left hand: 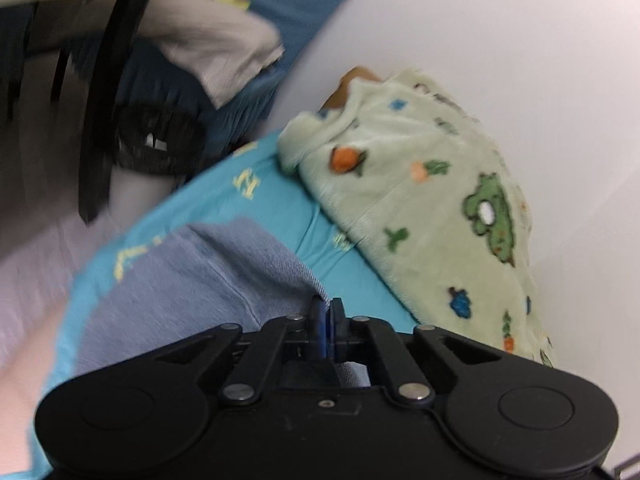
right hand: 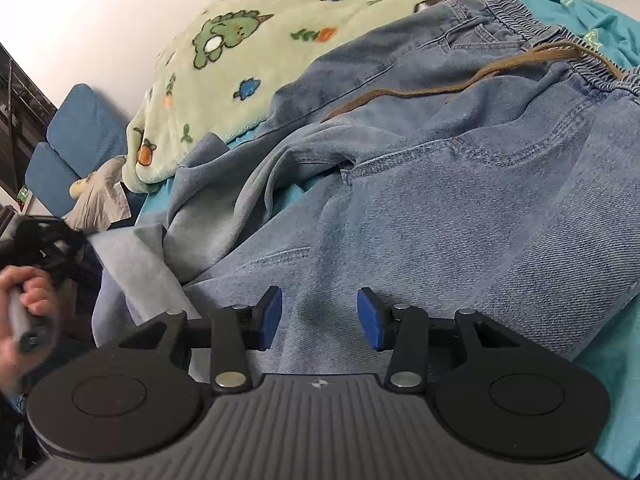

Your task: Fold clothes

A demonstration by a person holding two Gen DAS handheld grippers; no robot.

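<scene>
Nearest the right wrist camera, the right gripper (right hand: pixel 319 317) hovers with its blue-padded jaws spread wide, holding nothing, just above the light blue denim jeans (right hand: pixel 460 200) that lie spread on the turquoise bedsheet (right hand: pixel 612 360). In the left wrist view, the left gripper (left hand: pixel 326 316) is clenched on a pale fold of the jeans' fabric, seemingly a leg end, lifted off the sheet.

Judging from this, the step is carrying that leg over onto the rest of the garment. To do it well, the left should keep tension on the cloth and travel toward the waistband, while the right pins or pinches the matching edge so the layers align without bunching.

Farther off, the elastic waistband with its brown drawstring (right hand: pixel 460 80) lies beside a pale green fleece blanket with dinosaur prints (right hand: pixel 224 64), which rests against the white wall (left hand: pixel 520 40).
</scene>
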